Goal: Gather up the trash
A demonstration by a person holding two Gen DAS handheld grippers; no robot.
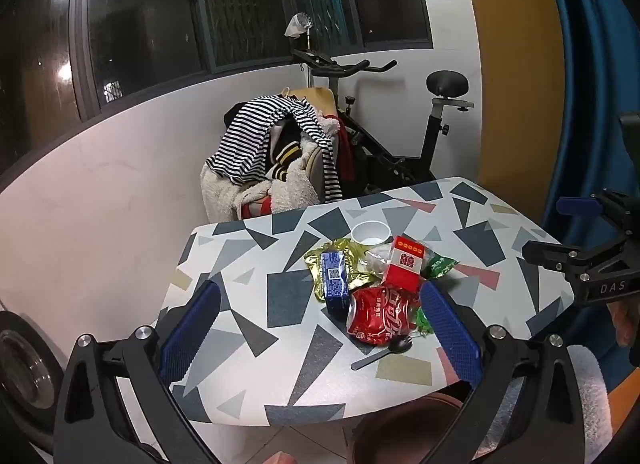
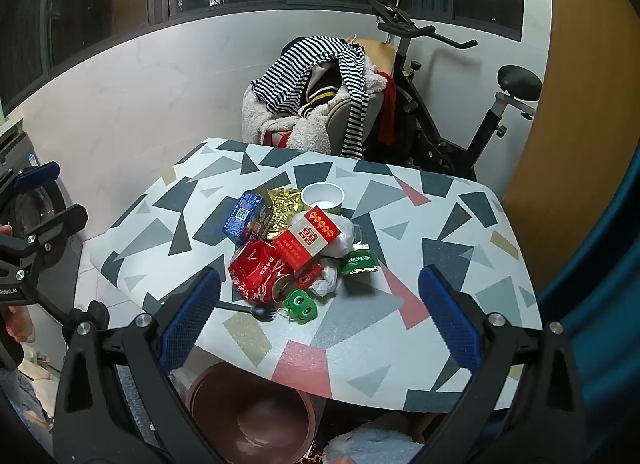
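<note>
A heap of trash lies mid-table: a crushed red cola can (image 1: 378, 316) (image 2: 260, 270), a blue box (image 1: 334, 278) (image 2: 246, 218), a red box (image 1: 404, 266) (image 2: 308, 242), a gold wrapper (image 1: 348, 254) (image 2: 282, 206), a white paper cup (image 1: 370, 233) (image 2: 322, 197), a green packet (image 2: 358, 263), a green toy (image 2: 301, 306) and a black plastic spoon (image 1: 384, 350) (image 2: 250, 310). My left gripper (image 1: 320, 334) is open and empty, above the table's near edge before the can. My right gripper (image 2: 320, 320) is open and empty, short of the heap.
The patterned table (image 1: 248, 304) (image 2: 452, 264) has a brown bin (image 2: 252, 416) (image 1: 404, 428) below its near edge. A chair piled with clothes (image 1: 276, 152) (image 2: 316, 104) and an exercise bike (image 1: 400, 132) (image 2: 460, 104) stand behind. A washing machine (image 2: 40, 224) is at left.
</note>
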